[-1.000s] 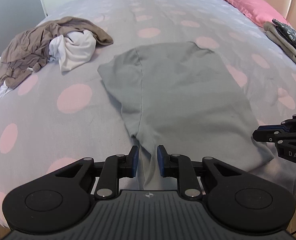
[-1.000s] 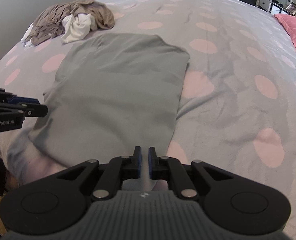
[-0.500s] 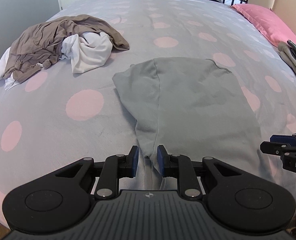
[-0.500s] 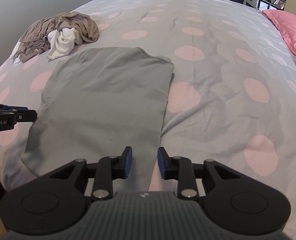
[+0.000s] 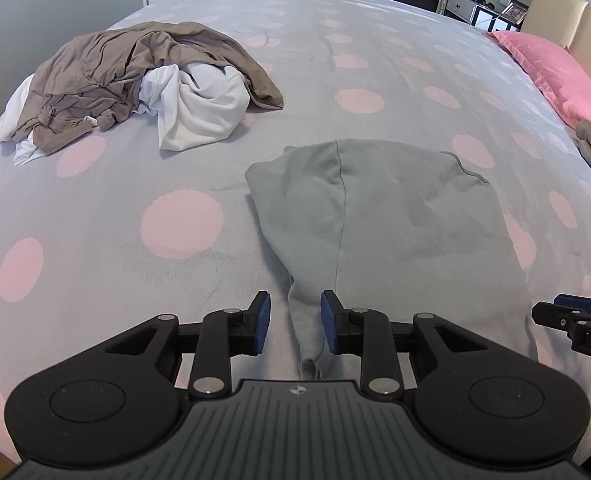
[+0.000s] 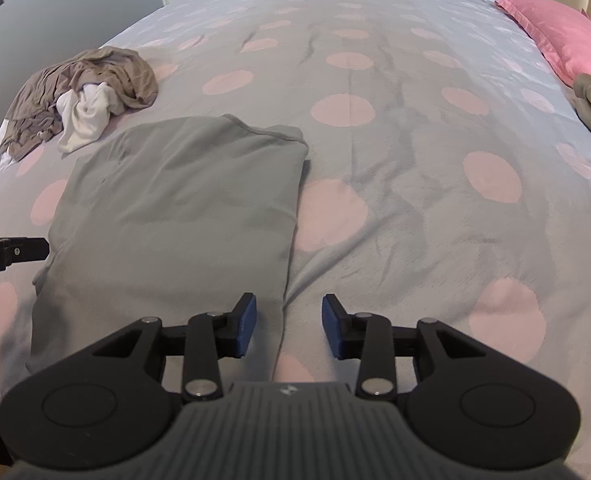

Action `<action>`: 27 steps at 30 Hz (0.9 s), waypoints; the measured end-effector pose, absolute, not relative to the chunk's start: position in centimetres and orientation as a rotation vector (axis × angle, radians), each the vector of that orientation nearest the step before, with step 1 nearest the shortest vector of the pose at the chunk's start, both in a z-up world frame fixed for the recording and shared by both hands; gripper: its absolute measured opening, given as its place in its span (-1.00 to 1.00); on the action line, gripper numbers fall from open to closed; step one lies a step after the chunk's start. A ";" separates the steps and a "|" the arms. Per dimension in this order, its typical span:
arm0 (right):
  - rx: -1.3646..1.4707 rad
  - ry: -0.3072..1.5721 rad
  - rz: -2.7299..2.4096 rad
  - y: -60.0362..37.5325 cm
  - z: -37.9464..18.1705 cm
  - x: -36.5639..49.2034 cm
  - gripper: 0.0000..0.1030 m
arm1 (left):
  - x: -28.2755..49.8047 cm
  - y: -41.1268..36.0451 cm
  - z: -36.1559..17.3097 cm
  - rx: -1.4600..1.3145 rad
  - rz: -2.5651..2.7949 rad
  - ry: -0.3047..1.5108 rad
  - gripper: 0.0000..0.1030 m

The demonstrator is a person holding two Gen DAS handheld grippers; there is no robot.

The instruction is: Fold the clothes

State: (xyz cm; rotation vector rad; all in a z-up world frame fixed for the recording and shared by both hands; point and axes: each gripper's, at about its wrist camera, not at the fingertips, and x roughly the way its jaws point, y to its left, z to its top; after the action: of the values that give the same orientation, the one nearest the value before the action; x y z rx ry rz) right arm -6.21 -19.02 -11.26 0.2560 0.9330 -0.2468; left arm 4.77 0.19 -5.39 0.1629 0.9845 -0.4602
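Left gripper (image 5: 295,322) jaws newly spread, grey shirt (image 5: 379,216) released (right gripper (image 6: 288,326) wider too).

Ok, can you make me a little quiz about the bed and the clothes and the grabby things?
1. True or false: the left gripper is open.
2. What colour is the shirt lying flat on the bed: A grey, B pink, C white?
3. What lies on the far left of the bed, in the right wrist view?

Key
1. True; the right gripper is open too.
2. A
3. A crumpled pile of brown and white clothes.
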 end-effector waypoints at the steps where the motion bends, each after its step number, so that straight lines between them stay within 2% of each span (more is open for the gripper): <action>1: 0.264 0.933 -0.250 -19.3 -11.2 -6.1 -0.19 | 5.1 0.2 -5.4 0.158 -0.457 0.986 -0.50; 4: 0.300 0.935 -0.260 -20.2 -11.2 -5.7 -0.16 | 6.2 0.3 -5.5 0.126 -0.444 1.008 -0.47; 7: 0.342 0.936 -0.260 -21.0 -11.3 -5.2 -0.14 | 7.5 0.4 -6.0 0.097 -0.441 1.052 -0.21; 15: 0.433 0.938 -0.223 -22.3 -12.0 -3.4 -0.02 | 10.3 0.4 -8.1 -0.017 -0.470 1.151 -0.14; 17: 0.447 0.943 -0.213 -22.6 -12.1 -2.8 0.00 | 10.9 0.3 -8.5 -0.026 -0.482 1.154 -0.06; 27: 0.526 0.956 -0.195 -23.6 -13.4 -0.3 0.11 | 12.9 -0.5 -9.3 -0.025 -0.546 1.118 0.07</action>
State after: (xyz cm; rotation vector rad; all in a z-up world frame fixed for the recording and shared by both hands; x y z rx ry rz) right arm -0.34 -23.62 -13.40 0.5261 0.9561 -0.1946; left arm 12.87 -0.48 -9.33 -0.0245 1.1184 -0.5457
